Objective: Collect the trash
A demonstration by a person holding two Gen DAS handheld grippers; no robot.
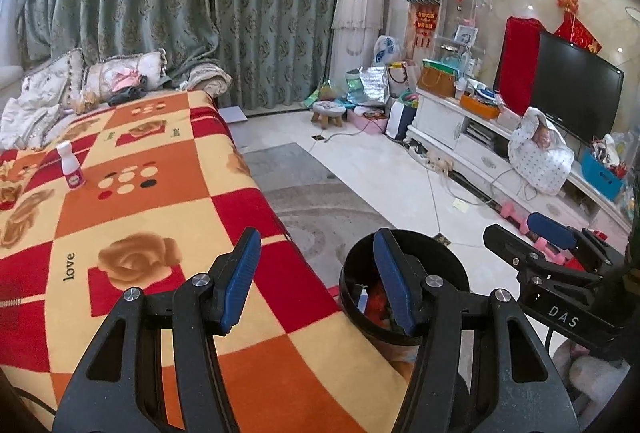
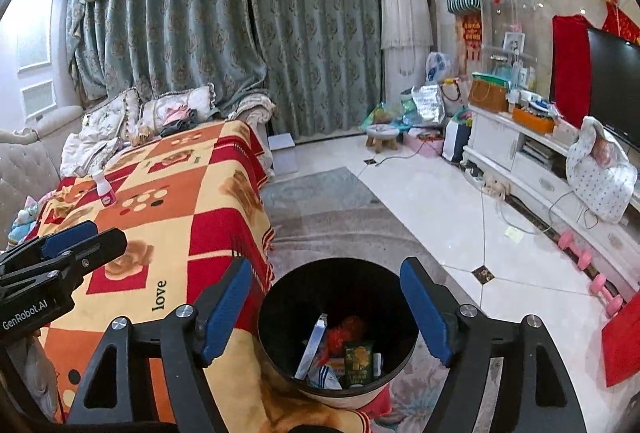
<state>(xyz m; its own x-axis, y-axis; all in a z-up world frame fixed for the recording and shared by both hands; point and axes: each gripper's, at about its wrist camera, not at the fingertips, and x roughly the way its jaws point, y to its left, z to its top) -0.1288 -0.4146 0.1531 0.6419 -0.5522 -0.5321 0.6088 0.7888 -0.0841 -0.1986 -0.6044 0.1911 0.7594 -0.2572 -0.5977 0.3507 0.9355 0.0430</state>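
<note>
A black round bin (image 2: 280, 313) stands on the floor beside the blanket-covered sofa (image 2: 192, 209). Inside it lie a green packet (image 2: 359, 363), a red crumpled piece (image 2: 345, 329) and a white strip (image 2: 314, 343). My right gripper (image 2: 326, 269) hovers above the bin's mouth, open and empty. My left gripper (image 1: 316, 239) hangs open and empty over the blanket's edge, with the bin (image 1: 440, 253) just to its right. A small white bottle with a pink label (image 1: 72, 166) stands upright far back on the blanket (image 1: 140, 213); the same bottle (image 2: 103, 189) shows in the right wrist view.
A grey rug (image 2: 328, 217) lies under the bin. Pink dumbbells (image 2: 576, 253) and a red mat (image 2: 622, 341) lie on the tiles at right, before a white TV cabinet (image 2: 532, 169). A small stool (image 2: 383, 135) and bags crowd the far corner. Cushions (image 1: 124, 71) pile at the sofa's far end.
</note>
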